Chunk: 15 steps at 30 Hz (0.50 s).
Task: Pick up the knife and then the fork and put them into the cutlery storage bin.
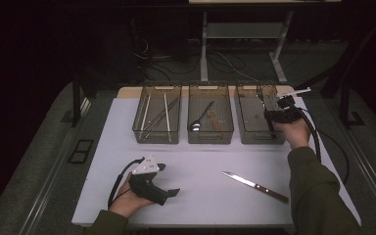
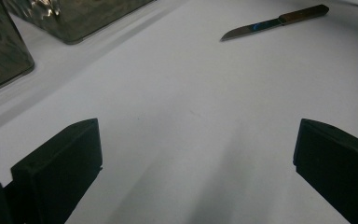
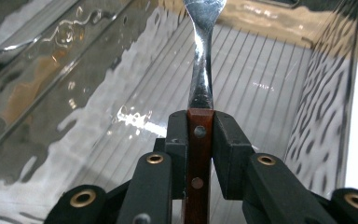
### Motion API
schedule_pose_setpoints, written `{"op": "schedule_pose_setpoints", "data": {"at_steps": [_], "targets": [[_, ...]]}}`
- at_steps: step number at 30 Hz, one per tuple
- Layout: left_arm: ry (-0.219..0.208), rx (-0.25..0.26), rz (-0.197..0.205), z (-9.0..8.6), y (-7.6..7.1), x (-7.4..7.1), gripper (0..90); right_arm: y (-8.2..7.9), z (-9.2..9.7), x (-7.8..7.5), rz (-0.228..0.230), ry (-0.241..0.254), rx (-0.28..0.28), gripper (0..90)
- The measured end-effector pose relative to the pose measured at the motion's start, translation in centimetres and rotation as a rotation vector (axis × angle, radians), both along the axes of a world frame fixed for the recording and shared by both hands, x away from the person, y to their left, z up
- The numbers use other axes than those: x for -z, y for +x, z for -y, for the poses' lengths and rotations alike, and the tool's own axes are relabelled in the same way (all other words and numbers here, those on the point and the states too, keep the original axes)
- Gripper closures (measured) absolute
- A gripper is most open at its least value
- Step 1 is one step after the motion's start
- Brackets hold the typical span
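Fork [image 3: 200,84] with a riveted wooden handle sits clamped between the jaws of the right gripper [image 3: 199,135], its metal neck pointing into the right-hand clear bin [image 1: 248,128] at the far side of the white table [image 1: 200,161]. Middle bin [image 1: 210,134] holds a spoon [image 1: 199,120]; left bin [image 1: 155,134] holds chopsticks [image 1: 162,115]. Left gripper [image 2: 196,154] rests low over the near table with jaws spread wide and nothing between them. A wooden-handled knife [image 1: 255,186] lies on the table, near the right forearm.
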<state>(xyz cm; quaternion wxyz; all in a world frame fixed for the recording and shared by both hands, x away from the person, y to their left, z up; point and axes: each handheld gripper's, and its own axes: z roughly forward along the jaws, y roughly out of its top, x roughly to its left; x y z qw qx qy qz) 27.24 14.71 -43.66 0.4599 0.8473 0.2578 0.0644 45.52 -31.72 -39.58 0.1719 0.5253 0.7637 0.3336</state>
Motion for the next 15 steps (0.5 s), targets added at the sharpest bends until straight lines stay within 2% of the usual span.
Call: {"op": "schedule_pose_setpoints", "data": {"at_steps": [7, 15], "targets": [[0.003, 0.001, 0.001, 0.01, -0.01, 0.0, 0.0, 0.11, -0.14, 0.45, -0.033, -0.011, -0.022, 75.8], [0.004, 0.002, 0.001, 0.03, -0.03, -0.01, 0.0, 0.01, -0.02, 0.06, -0.013, 0.015, -0.018, 72.8]]}}
